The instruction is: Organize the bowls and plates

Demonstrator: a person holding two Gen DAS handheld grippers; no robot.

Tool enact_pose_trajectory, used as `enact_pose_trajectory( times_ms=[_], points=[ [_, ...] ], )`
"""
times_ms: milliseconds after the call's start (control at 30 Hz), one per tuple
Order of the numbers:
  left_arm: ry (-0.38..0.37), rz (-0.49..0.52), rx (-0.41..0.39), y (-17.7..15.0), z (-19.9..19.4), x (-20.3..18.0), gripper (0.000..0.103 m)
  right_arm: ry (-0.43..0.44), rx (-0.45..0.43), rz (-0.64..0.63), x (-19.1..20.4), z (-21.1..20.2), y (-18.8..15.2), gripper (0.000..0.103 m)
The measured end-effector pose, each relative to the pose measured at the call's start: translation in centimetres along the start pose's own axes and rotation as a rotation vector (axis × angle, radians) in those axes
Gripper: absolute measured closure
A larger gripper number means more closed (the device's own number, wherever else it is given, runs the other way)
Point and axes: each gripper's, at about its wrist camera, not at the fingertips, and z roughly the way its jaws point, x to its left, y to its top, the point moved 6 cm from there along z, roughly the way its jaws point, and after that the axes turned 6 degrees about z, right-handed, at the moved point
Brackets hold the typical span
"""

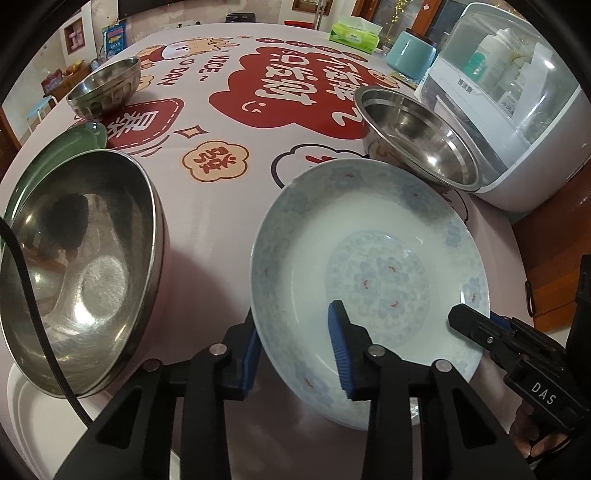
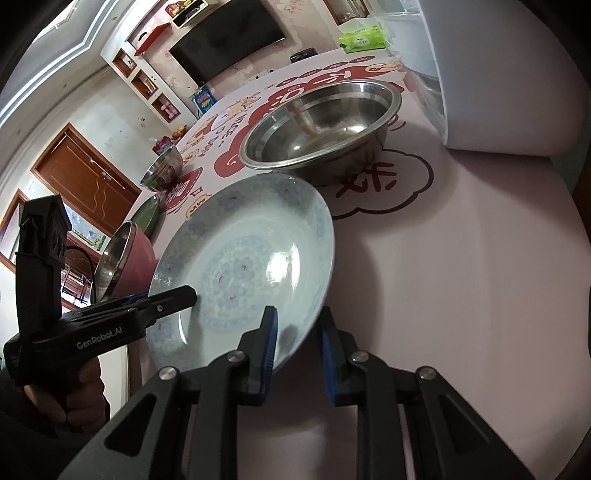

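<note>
Both grippers, left gripper (image 1: 295, 347) and right gripper (image 2: 297, 354), are clamped on opposite rims of the blue-patterned plate (image 1: 369, 258) near the worktop's (image 2: 461, 277) near edge; grasp step seems done, next probably a level two-handed lift toward a stack.

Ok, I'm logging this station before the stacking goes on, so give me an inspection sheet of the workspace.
Surface: table under a pink printed cloth.
Job's things: patterned plate tilted, gripped at opposite rims; steel basin; small steel bowl; pink steel-lined bowl; green plate behind it.
Clutter: tissue pack, teal jar, white appliance.
Grippers: left gripper and right gripper both shut on the plate's rim.
Cables: black cable at the left.
Surroundings: TV, wooden door.
</note>
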Motion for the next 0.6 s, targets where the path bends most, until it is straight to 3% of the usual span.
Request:
enact_pose_trajectory(
  times_ms=[600],
  points=[
    [-0.012, 0.063, 0.003, -1.6, -2.1, -2.0, 0.072, 0.003, 0.000, -0.014, -0.7, -1.8, -0.3, 0.085]
  ],
)
